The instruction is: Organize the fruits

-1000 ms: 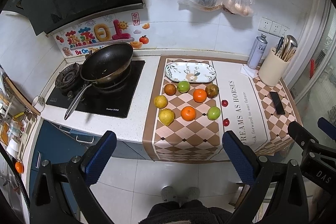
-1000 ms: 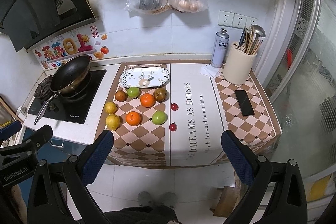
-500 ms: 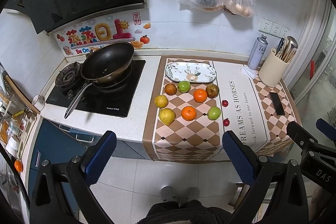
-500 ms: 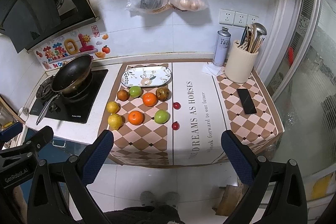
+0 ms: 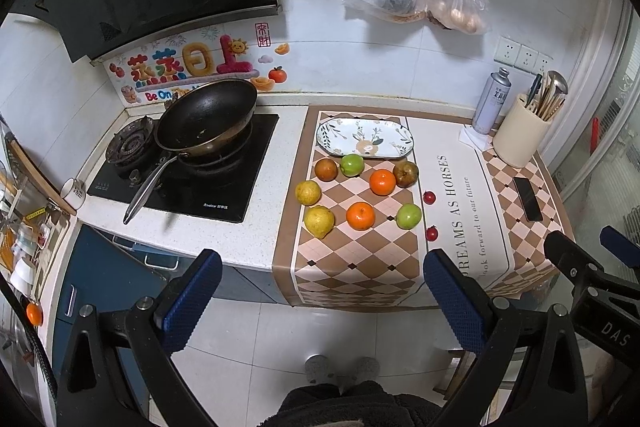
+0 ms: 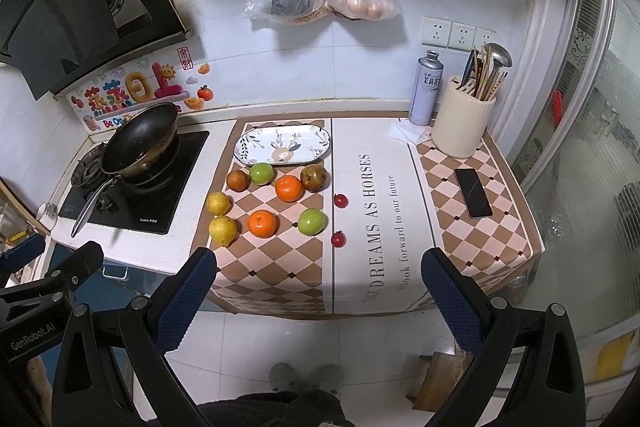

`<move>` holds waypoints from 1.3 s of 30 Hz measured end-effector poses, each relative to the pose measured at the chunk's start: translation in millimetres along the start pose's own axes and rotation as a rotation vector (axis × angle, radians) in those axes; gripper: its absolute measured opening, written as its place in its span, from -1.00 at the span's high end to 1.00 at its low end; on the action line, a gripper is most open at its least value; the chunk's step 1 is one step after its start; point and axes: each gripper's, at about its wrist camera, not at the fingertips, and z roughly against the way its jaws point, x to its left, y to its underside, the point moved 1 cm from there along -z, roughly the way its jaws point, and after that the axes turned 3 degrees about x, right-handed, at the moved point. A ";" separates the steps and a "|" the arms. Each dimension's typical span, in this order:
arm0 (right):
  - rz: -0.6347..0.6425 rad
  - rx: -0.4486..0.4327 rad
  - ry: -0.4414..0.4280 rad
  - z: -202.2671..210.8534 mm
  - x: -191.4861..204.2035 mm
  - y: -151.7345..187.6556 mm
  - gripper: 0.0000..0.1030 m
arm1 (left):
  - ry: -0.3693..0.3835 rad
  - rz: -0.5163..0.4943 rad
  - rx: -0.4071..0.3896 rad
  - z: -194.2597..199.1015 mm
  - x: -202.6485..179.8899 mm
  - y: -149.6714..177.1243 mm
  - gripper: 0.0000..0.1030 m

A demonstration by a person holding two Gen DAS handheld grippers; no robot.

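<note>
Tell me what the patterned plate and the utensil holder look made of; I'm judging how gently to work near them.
The plate looks like glazed ceramic: glossy white surface with a printed leaf and deer pattern. The utensil holder looks like matte cream plastic or ceramic, with fine vertical ribs; the pictures cannot settle which.

— Where are our claws?
— We hold the left claw [image 5: 322,301] and the right claw [image 6: 318,301] level, side by side.
— And the jaws?
— Both spread wide, gripping nothing.
</note>
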 end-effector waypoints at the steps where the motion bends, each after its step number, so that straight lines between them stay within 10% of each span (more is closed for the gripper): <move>1: 0.000 0.000 0.000 -0.4 0.5 -0.6 -1.00 | 0.000 -0.001 0.000 0.0 0.0 0.2 -1.00; 16: -0.093 -0.031 -0.041 -15.6 -4.2 -7.2 -1.00 | -0.004 0.003 -0.020 -3.5 2.2 -5.7 -1.00; 24: -0.190 0.064 -0.062 -92.0 -1.1 -3.9 -1.00 | -0.111 0.020 -0.079 -61.8 42.5 -28.4 -1.00; 39: -0.254 0.319 -0.155 -319.7 -19.2 -62.5 -0.90 | -0.079 0.125 0.321 -281.1 78.1 -78.5 -0.74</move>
